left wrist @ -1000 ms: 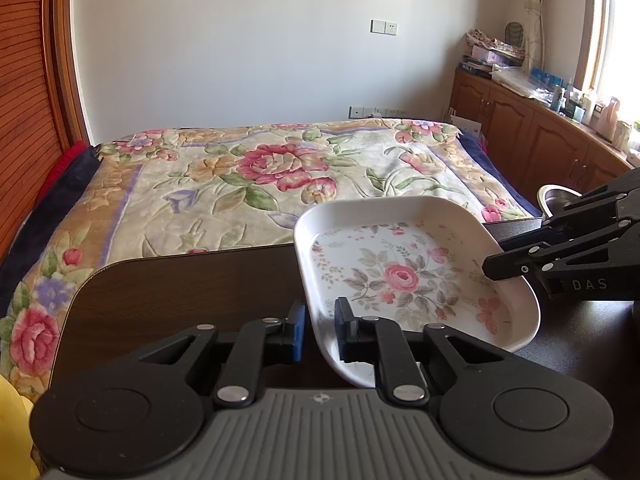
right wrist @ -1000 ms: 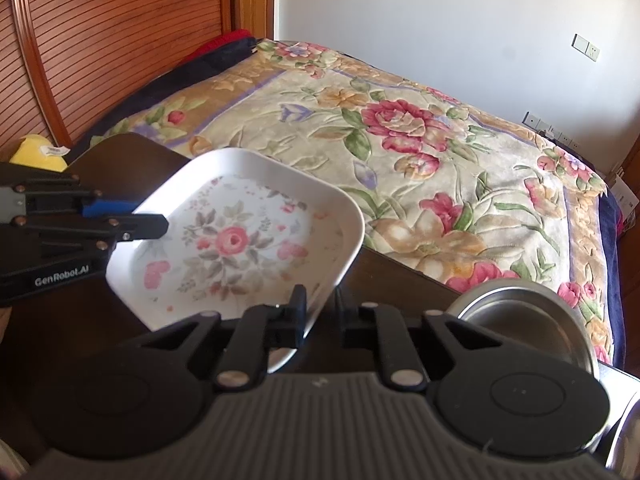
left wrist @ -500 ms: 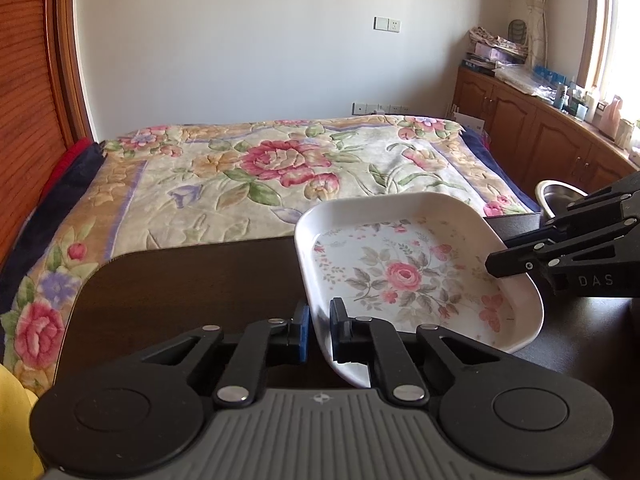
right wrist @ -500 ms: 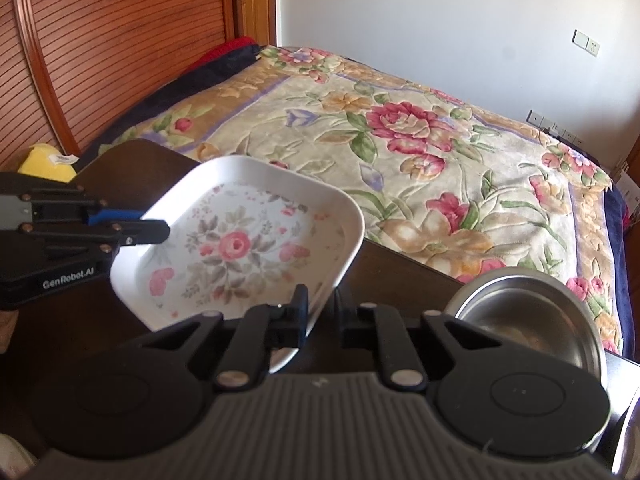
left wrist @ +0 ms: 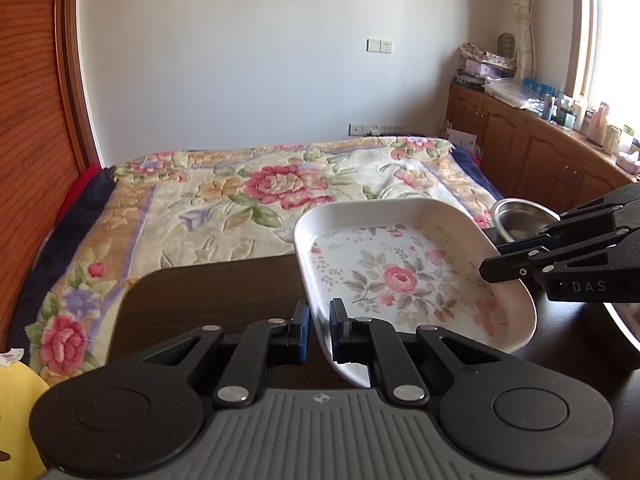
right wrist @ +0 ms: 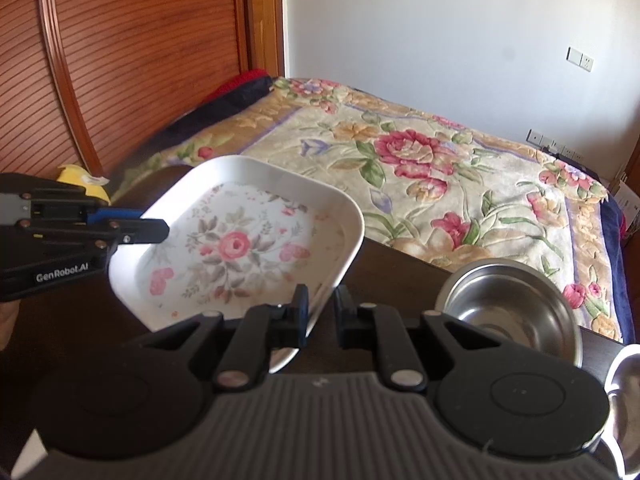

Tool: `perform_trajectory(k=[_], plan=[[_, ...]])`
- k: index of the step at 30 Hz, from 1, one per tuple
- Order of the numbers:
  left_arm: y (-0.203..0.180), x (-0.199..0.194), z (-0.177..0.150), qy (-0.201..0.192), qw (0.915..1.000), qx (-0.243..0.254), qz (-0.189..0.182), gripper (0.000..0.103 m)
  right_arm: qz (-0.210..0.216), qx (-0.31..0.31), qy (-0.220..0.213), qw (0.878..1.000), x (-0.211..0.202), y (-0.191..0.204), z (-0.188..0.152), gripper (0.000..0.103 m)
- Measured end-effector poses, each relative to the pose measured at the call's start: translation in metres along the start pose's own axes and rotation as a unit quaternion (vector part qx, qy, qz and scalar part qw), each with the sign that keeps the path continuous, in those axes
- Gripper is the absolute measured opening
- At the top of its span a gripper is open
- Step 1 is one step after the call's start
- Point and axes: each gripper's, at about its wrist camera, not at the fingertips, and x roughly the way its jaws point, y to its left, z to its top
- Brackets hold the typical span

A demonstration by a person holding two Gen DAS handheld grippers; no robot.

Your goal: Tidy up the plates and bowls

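Above the dark bench (left wrist: pixel 208 296), my left hand-held gripper (left wrist: pixel 318 330) is clenched on one rim of the floral plate (left wrist: pixel 404 280), and my right hand-held gripper (right wrist: pixel 320 312) grips the opposite rim, so I have the plate tilted off the surface. A steel bowl (right wrist: pixel 512 312) sits nearby, the flowered bed (left wrist: pixel 260 196) beyond.

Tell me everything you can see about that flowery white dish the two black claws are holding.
The dish is a white, rounded-rectangular tray with a raised rim and a pink rose with grey-green leaves printed inside. It looks like glossy melamine or ceramic, and empty. It is held tilted above the dark table, the left gripper and right gripper each pinching opposite rims.
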Motion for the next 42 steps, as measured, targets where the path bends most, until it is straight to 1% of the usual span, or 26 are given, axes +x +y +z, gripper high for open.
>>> perform_trajectory(k=[8,18,24,30,42], plan=[[-0.014,-0.040,-0.001,-0.021,0.9997,0.010,0.000,0.011,-0.007,-0.005,-0.024,1.000,-0.037,0.007,-0.007,0.015],[-0.032,-0.083,-0.017,-0.043,0.9989,0.019,0.003,0.011,-0.011,-0.006,-0.045,0.999,-0.073,0.018,-0.029,0.015],[-0.044,-0.104,-0.038,-0.048,0.9986,0.024,0.000,0.011,-0.011,-0.007,-0.047,0.999,-0.088,0.027,-0.050,0.015],[-0.053,-0.121,-0.065,-0.040,0.9989,0.025,0.000,0.011,-0.011,-0.012,-0.044,0.999,-0.100,0.041,-0.071,0.015],[-0.066,-0.153,-0.101,-0.034,0.9992,0.020,-0.007,0.011,-0.002,-0.010,-0.044,0.999,-0.124,0.057,-0.107,0.015]])
